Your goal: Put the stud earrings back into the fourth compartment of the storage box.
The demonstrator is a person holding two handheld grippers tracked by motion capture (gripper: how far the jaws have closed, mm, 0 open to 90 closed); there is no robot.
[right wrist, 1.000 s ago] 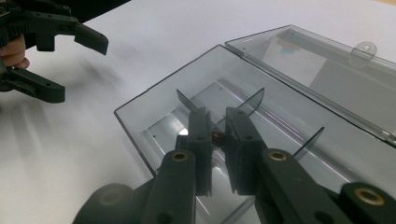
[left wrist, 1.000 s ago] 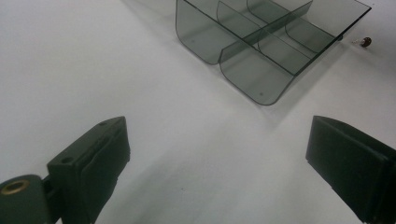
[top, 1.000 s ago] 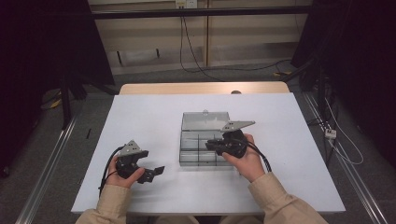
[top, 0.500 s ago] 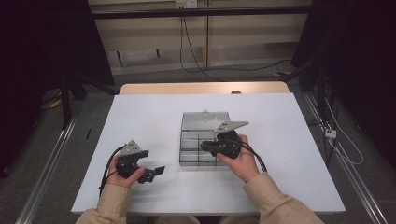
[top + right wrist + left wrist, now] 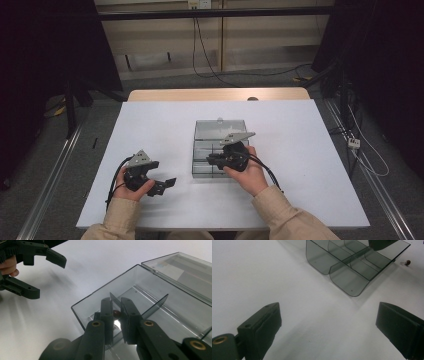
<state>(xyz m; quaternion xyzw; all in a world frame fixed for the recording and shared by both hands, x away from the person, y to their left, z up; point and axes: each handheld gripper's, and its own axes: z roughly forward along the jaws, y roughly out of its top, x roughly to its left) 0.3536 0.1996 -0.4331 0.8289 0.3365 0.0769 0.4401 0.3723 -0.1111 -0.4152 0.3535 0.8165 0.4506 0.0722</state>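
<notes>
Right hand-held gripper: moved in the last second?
Yes. The right hand-held gripper has shifted left over the clear box, toward its left compartments, holding a small dark red piece.

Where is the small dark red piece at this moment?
In the right gripper view, the small dark red piece sits between the right gripper's jaws, over the clear divided box's near compartment.

- High view: fixed overhead, facing forward and down over whole bench (image 5: 165, 120).
- Left gripper view: low over bench, facing clear box (image 5: 352, 267) from nearby.
- Right gripper view: close-up into same box (image 5: 155, 297); all share it.
</notes>
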